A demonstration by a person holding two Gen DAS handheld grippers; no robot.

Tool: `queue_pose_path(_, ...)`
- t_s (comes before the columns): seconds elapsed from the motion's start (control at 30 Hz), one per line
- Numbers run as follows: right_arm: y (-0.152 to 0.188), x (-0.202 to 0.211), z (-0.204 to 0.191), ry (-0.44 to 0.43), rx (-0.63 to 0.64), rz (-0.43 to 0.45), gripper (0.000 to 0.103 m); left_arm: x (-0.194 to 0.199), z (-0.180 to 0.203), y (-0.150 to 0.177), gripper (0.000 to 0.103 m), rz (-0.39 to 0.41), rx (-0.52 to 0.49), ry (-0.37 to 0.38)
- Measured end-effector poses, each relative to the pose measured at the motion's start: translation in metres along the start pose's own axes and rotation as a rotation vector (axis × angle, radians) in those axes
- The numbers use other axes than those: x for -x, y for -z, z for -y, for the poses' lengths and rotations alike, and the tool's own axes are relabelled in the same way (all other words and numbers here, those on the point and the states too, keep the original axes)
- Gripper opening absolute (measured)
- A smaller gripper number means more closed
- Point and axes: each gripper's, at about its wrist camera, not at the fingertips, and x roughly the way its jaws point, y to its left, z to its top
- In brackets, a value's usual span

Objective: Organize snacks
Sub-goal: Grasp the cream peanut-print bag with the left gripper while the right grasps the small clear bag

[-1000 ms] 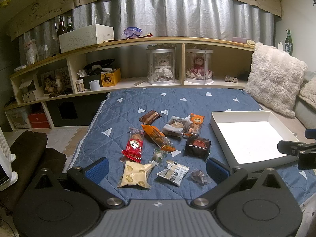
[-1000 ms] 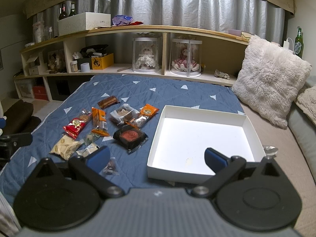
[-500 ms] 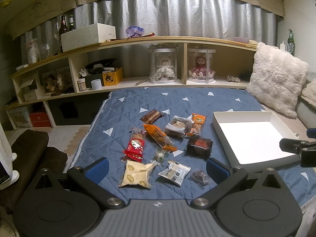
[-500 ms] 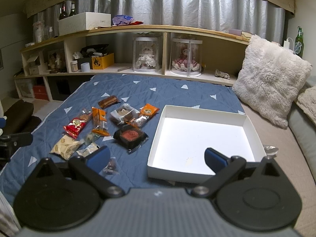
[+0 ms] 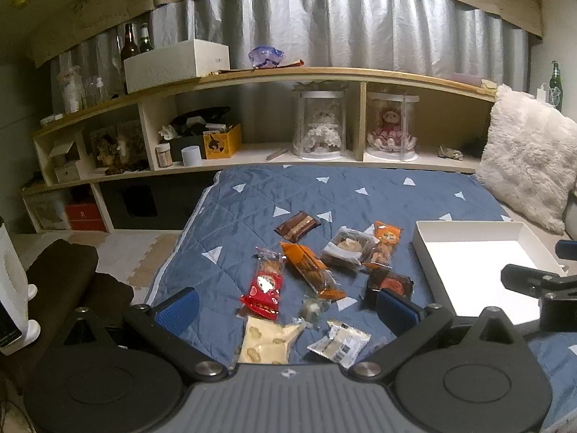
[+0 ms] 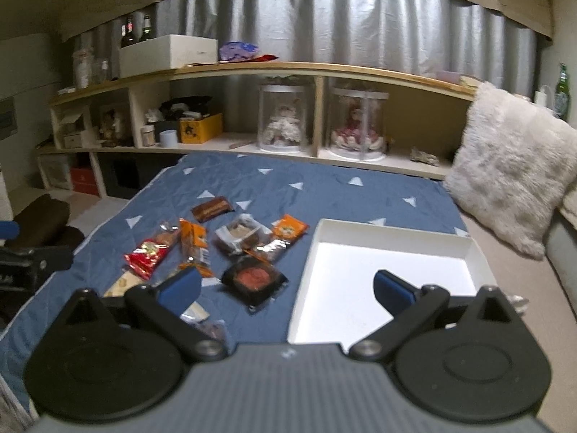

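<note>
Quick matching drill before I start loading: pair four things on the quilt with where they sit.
1. white tray
2. brown bar packet
3. pale biscuit bag
4. dark packet with red disc

A. farthest snack, toward the shelf
B. nearest the left gripper
C. right of the snack pile
D. snack closest to the tray's left wall

Pairs: 1-C, 2-A, 3-B, 4-D

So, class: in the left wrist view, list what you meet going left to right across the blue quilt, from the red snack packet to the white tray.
red snack packet → long orange packet → clear-wrapped cake → dark packet with a red disc → white tray
</note>
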Motion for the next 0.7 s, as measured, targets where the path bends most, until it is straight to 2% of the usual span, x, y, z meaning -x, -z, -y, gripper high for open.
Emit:
queue_pose_path(0.27, -0.019, -0.037, -0.010, -0.055, 0.009, -0.025, 0.102, -0.042, -0.011, -0.013, 0.103, -0.066, -0.016, -0.006)
queue_pose_path(0.4, -0.022, -0.061, -0.010, -0.050, -0.018, -0.047, 0.102, -0.069, -0.016, -0.015, 0.103, -0.114, -0.046, -0.032)
queue_pose_path(0.57, -0.019, -0.089, -0.015, -0.065, -0.034, -0.084, 0.103, -0.107, -0.023, -0.014, 0.103, -0.208, -0.070, -0.022)
queue_pose_path(0.7, -0.010, -0.114, -0.013, -0.112, -0.061, -0.153, 0.103, -0.139, -0.028, -0.005, 0.103, -0.298, -0.096, -0.003)
